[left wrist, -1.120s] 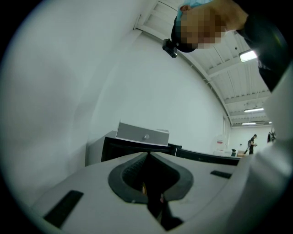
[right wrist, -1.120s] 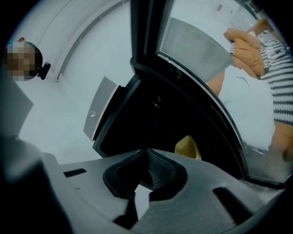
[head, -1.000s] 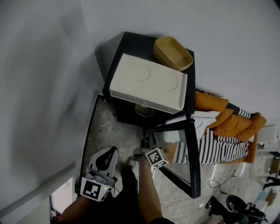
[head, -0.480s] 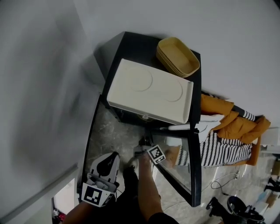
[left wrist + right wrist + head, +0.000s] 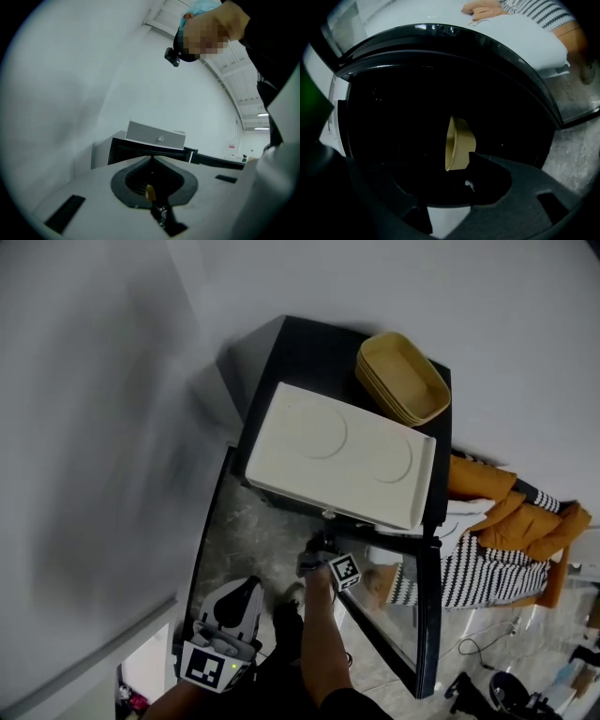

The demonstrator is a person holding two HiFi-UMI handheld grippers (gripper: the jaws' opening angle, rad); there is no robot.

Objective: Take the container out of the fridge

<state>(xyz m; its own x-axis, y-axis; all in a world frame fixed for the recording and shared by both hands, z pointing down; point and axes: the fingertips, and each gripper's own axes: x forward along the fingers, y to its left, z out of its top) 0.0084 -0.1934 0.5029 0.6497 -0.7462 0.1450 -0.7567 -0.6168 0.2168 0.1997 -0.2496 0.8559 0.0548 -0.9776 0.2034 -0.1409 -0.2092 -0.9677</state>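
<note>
The black fridge [image 5: 319, 352] stands with its glass door [image 5: 424, 615] swung open to the right. In the right gripper view a tan container [image 5: 459, 143] sits on its side in the dark fridge interior. My right gripper [image 5: 436, 173] points into the opening and its jaws are opening. The container lies just past the right jaw's tip, and no pad presses on it. In the head view the right gripper [image 5: 319, 557] is at the fridge front. My left gripper [image 5: 225, 638] hangs low at the left, shut and empty, its jaw tips meeting [image 5: 151, 158].
A white box-shaped appliance [image 5: 337, 451] lies on the fridge top, with stacked yellow trays [image 5: 401, 379] behind it. Striped and orange fabric [image 5: 506, 540] lies to the right past the door. A grey wall runs along the left. The floor is marbled grey.
My right gripper has moved closer to the fridge opening. The view has shifted, so the fridge now sits further right. The left gripper has barely moved.
</note>
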